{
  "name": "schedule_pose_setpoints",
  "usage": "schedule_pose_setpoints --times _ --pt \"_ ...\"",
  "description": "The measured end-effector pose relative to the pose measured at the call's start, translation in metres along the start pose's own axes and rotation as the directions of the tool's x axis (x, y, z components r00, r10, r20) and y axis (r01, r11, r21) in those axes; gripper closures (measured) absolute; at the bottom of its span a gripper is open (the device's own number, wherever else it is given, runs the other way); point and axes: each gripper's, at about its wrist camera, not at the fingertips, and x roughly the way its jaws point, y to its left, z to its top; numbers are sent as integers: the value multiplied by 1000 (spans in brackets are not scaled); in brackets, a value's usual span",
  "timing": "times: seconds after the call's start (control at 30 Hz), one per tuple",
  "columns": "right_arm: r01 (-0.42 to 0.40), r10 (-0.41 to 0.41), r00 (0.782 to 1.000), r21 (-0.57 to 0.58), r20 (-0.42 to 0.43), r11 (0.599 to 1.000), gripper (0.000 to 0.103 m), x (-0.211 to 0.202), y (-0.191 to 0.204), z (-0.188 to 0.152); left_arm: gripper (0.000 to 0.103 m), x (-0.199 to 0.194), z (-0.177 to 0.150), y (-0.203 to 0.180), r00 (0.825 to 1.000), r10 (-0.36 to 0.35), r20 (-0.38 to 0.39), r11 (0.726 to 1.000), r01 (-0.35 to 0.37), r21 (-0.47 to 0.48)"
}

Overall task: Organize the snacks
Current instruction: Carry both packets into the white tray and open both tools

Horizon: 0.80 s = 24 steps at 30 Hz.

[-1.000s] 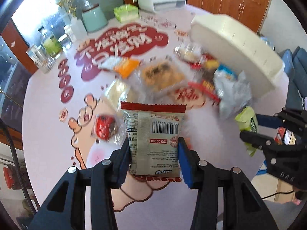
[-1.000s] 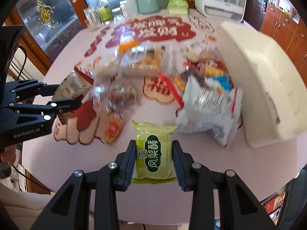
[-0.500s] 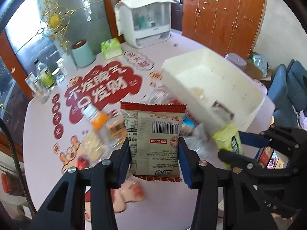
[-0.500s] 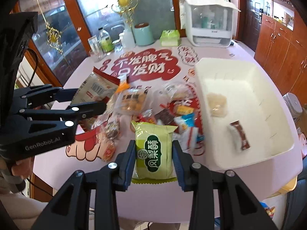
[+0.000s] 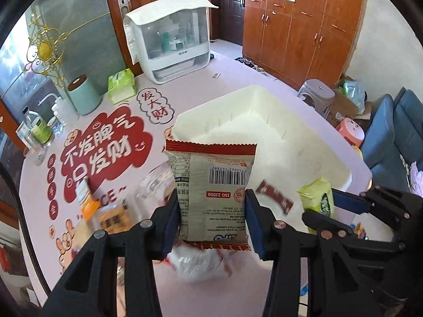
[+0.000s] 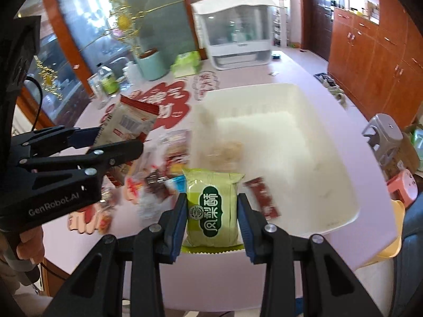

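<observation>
Because each packet has to be carried clear of the loose snacks [image 6: 158, 174] scattered on the table [image 5: 238, 71] and over the wall of the white bin [image 5: 253, 111], both are pinched by their lower half, so that most of each wrapper stands free above the pads and can drop away cleanly. The left hand-held gripper [image 5: 212, 219] is pressed on the sides of the beige packet with the red top seal [image 5: 211, 185], barcode side facing the camera, held upright over the bin's near rim. The right hand-held gripper [image 6: 211, 222] clamps the green packet [image 6: 211, 208] the same way, just before the bin's near edge. Both tools tilt steeply downward, side by side, the left one a little ahead toward the bin; a hand [image 6: 25, 240] grips its handle at the picture's edge. Inside the bin lie a brown bar [image 6: 263, 198] and a pale, blurred snack [image 6: 227, 150], so sorting looks barely begun
</observation>
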Motion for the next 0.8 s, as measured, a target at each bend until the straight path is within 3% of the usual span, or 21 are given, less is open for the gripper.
schedule_pose_setpoints --times 0.33,0.8 --pt "74 -75 997 25 8 997 66 12 -57 36 58 49 66 -24 999 34 -16 999 -34 -36" --pt "114 -114 994 46 -1 992 65 38 -87 68 54 102 103 -65 993 105 -51 993 -102 55"
